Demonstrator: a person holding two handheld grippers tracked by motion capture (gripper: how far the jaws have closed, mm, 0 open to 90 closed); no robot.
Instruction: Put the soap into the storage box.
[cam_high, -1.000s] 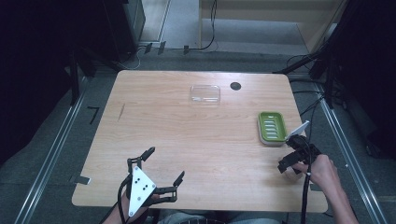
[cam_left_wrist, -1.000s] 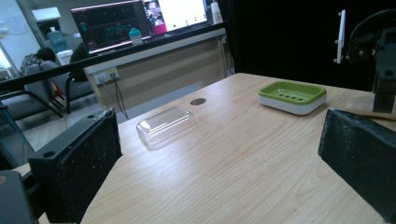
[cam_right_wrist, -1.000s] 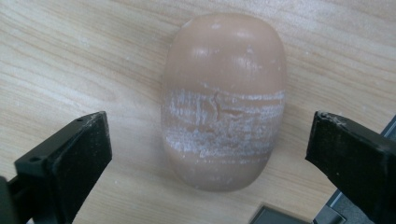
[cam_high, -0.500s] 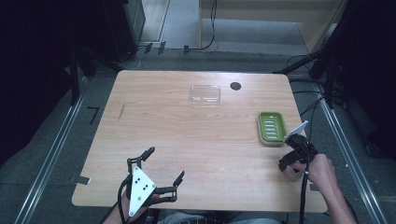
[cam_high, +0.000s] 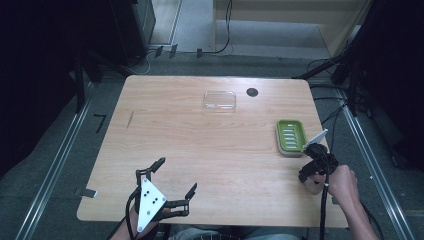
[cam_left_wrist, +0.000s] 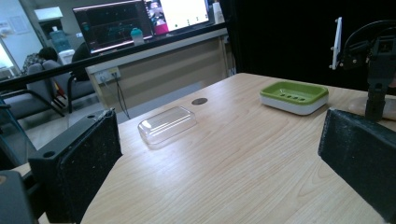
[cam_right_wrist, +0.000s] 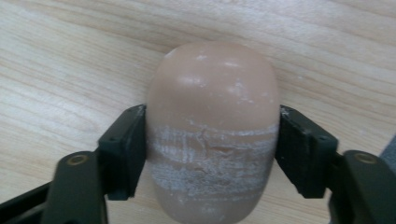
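right gripper (cam_right_wrist: 212, 154): 2 jaws clamped on soap bar (cam_right_wrist: 212, 135) | left gripper (cam_high: 167, 182): jaws wide apart, holding nothing

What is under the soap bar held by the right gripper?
The soap bar, clamped by the right gripper, has bare wooden table around it. Whether it rests on the wood or hangs above it is covered by the bar itself.

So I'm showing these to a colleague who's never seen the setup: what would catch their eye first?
Probably the tan soap bar, clamped between the right gripper jaws at the table's near right edge. Next, the green soap dish just beyond it, and the clear lid lying apart near the far edge.
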